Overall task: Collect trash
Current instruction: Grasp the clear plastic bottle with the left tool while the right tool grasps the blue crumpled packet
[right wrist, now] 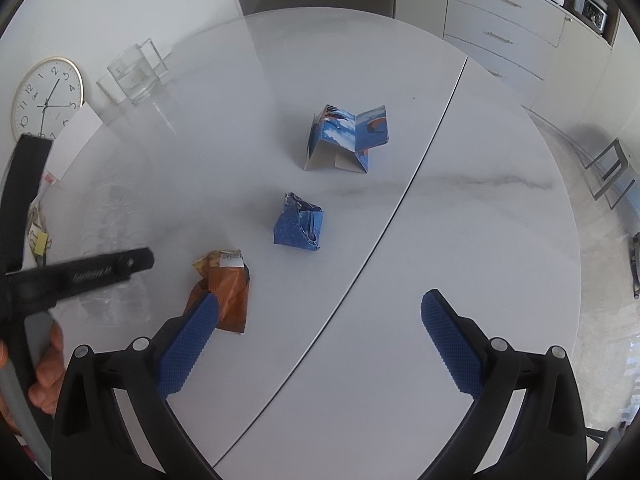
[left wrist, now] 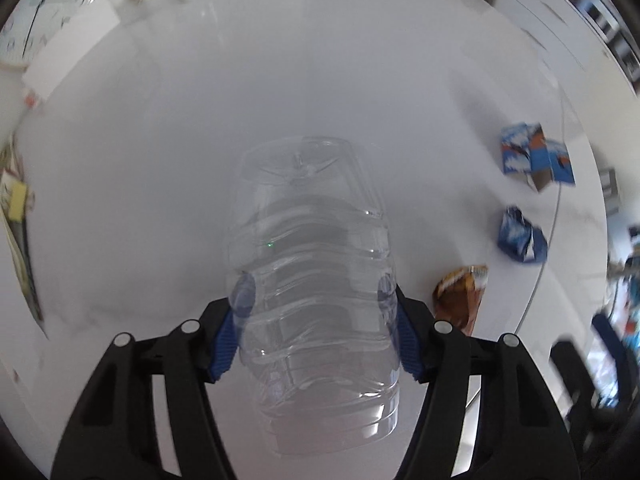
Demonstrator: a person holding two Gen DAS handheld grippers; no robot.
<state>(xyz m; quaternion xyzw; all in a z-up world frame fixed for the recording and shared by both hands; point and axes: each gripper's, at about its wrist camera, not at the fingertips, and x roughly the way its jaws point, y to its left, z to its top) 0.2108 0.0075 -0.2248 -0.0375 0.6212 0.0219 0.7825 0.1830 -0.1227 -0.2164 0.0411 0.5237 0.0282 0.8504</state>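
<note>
While pointing steeply down at the white round worktop (left wrist: 180, 140), grips a clear ribbed plastic bottle (left wrist: 312, 220) with the left tool (left wrist: 315, 290), 1 blue pad pressed against each side of the body. Bottle base at the far end, toward the worktop; cannot tell whether touching it.

Just right of the bottle, beside the tool's right finger: crumpled brown snack wrapper (left wrist: 460, 296), lying on the worktop. Farther from the bottle, past the brown one: crumpled blue wrapper (left wrist: 520, 236), apart from it. Farthest of the 3 from the bottle: flattened blue carton (left wrist: 536, 156), flaps sticking up, clear of both wrappers. Beyond all 3, counted from the bottle: dark seam (right wrist: 400, 208) running across the worktop.

Right tool (right wrist: 320, 298) empty, pads spread wide, held above the worktop on the wrapper side of the bottle. Its left pad overlaps the brown snack wrapper in the right wrist view; contact not clear.

Behind the bottle, near the worktop's far edge: clear glass jar (right wrist: 136, 72) and round white clock (right wrist: 46, 96). Bare hand (right wrist: 46, 368) wrapped on the left tool's handle.
</note>
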